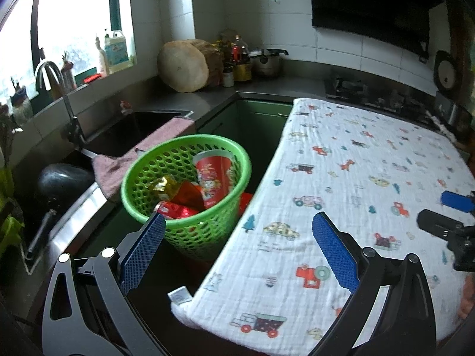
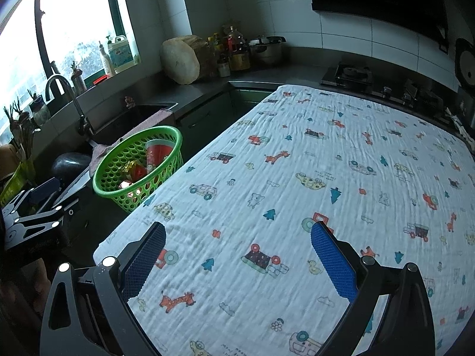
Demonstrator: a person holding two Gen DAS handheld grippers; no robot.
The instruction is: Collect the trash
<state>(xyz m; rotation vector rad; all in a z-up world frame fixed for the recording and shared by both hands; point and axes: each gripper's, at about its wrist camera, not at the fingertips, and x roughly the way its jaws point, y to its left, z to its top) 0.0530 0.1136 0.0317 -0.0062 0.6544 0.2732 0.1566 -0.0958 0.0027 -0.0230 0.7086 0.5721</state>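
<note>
A green perforated basket (image 1: 190,160) (image 2: 118,172) stands left of the cloth-covered table (image 1: 356,178) (image 2: 297,178). Inside it lie a red printed paper cup (image 1: 212,175) (image 2: 156,155), a red can (image 1: 175,210), and gold and red wrappers (image 1: 170,188) (image 2: 132,170). My left gripper (image 1: 239,224) is open and empty, just in front of the basket and over the table's left edge. My right gripper (image 2: 237,233) hangs open and empty above the printed cloth. In the left wrist view the right gripper (image 1: 454,207) shows at the far right; in the right wrist view the left gripper (image 2: 35,207) shows at the far left.
A sink (image 1: 124,130) with a curved tap (image 1: 53,80) and a pink cloth (image 1: 142,151) sits behind the basket. A round wooden block (image 1: 184,65), bottles (image 1: 240,59), a pot (image 1: 267,62) and a gas stove (image 1: 350,89) line the back counter. A small white packet (image 1: 179,293) lies below the cloth's corner.
</note>
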